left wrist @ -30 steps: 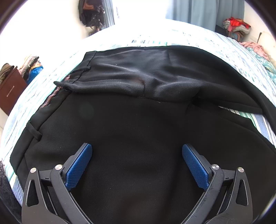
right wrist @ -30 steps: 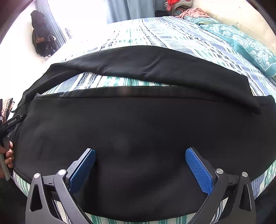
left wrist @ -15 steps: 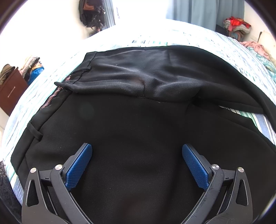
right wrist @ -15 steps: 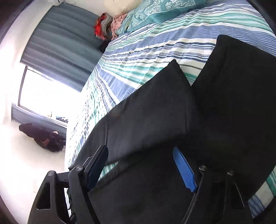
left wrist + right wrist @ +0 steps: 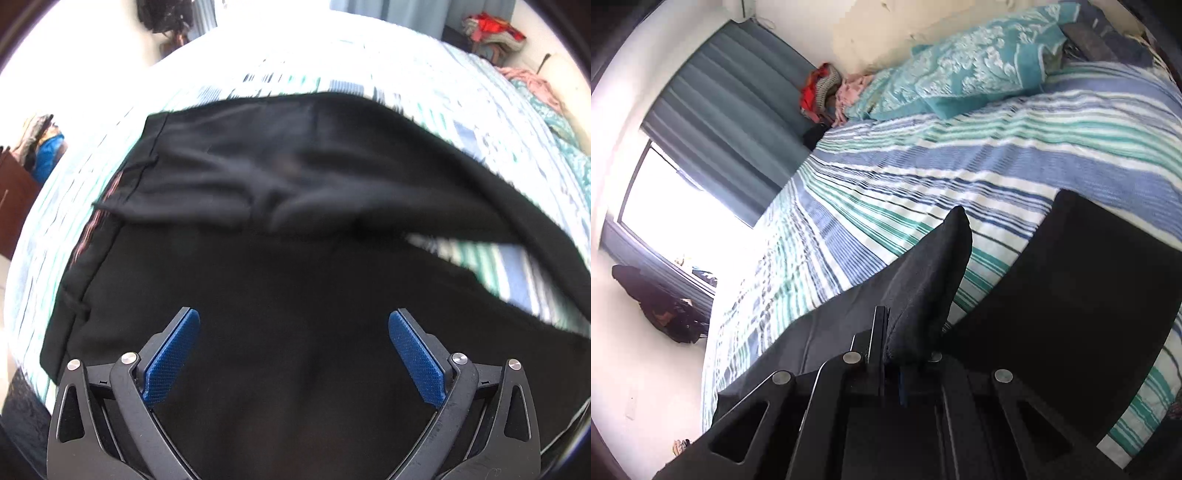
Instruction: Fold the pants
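Black pants point(image 5: 295, 266) lie spread on a striped bed, waistband at the left with a belt loop. My left gripper point(image 5: 295, 354) is open and hovers just above the seat of the pants, holding nothing. In the right wrist view, my right gripper point(image 5: 905, 350) is shut on the hem end of one pant leg point(image 5: 931, 273), which stands up bunched between the jaws. The other pant leg point(image 5: 1071, 295) lies flat at the right.
The bed has a blue, green and white striped sheet point(image 5: 923, 166). Teal pillows point(image 5: 960, 81) lie at its head. A clothes pile point(image 5: 820, 88) sits by the curtain. A brown dresser point(image 5: 14, 206) stands at the left of the bed.
My right gripper has turned towards the leg ends and closed on one pant leg's hem, lifting it. The left view is blurred and has shifted slightly; the left gripper stays open.
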Available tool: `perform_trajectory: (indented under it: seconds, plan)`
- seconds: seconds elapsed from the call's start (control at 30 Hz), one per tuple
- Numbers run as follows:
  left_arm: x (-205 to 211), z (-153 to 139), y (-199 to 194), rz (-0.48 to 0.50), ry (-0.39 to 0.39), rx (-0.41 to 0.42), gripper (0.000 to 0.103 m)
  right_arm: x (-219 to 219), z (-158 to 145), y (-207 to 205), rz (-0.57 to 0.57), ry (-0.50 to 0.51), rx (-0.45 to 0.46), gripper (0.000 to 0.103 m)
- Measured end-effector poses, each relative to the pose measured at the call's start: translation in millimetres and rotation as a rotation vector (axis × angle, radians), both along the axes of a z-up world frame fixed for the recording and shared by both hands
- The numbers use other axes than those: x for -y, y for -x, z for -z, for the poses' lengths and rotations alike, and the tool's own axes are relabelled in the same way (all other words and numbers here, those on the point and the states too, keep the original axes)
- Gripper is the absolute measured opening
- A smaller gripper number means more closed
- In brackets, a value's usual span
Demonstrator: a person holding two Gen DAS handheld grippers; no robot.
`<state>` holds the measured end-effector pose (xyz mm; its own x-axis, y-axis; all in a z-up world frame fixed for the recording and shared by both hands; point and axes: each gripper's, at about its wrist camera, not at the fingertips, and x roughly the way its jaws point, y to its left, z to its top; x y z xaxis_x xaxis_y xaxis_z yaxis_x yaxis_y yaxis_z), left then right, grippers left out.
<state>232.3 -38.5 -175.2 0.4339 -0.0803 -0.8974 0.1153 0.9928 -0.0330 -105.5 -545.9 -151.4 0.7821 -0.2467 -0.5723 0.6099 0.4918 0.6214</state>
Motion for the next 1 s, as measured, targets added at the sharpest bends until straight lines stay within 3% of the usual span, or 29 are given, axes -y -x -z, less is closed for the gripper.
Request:
perform_trajectory:
  seconds: [0.07,0.13,0.23,0.3,0.43,0.57,0.6,0.63,0.67,0.8,0.9,1.0]
  plan:
    - [14.6,-24.2,-29.7,0.015,0.071,0.028,0.102,-5.4,-19.8,1.9,-0.028,0.040,0.044,0.005]
    - [31.8,-36.0,-68.3,0.037,0.163,0.001,0.103,-11.1,-35.3,2.8,-0.058,0.068,0.074,0.005]
    - [53.7,-22.7,-129.1,0.042,0.280,-0.140,0.102,-21.7,-53.8,3.5,-0.096,0.091,0.104,0.005]
    - [58.4,-2.4,-158.8,-0.012,0.336,-0.236,0.102,-32.2,-64.1,14.2,-0.118,0.099,0.132,0.005]
    - [49.3,24.1,-176.6,-0.199,0.340,-0.293,0.102,-48.0,-83.4,30.1,-0.170,0.111,0.187,0.005]
    - [33.6,32.7,-180.0,-0.296,0.365,-0.295,0.101,-53.8,-99.9,51.5,-0.231,0.129,0.223,0.005]
    - [31.2,33.4,-181.1,-0.305,0.364,-0.302,0.089,-54.2,-102.4,55.8,-0.245,0.128,0.231,0.005]
    - [28.3,33.8,-182.5,-0.310,0.355,-0.308,0.053,-53.5,-104.1,60.3,-0.258,0.123,0.242,0.005]
    - [24.2,32.3,-182.3,-0.308,0.356,-0.320,0.008,-53.1,-105.0,64.6,-0.268,0.118,0.249,0.005]
    - [8.9,10.6,-172.0,-0.283,0.426,-0.282,0.005,-44.6,-96.7,70.5,-0.261,0.116,0.194,0.005]
    - [-2.6,-38.0,-145.7,-0.186,0.399,-0.171,0.005,-27.1,-74.9,62.2,-0.236,0.081,0.134,0.005]
    - [-32.1,-92.2,-90.0,-0.110,0.413,-0.013,0.006,-7.4,-66.9,51.1,-0.226,0.060,0.125,0.005]
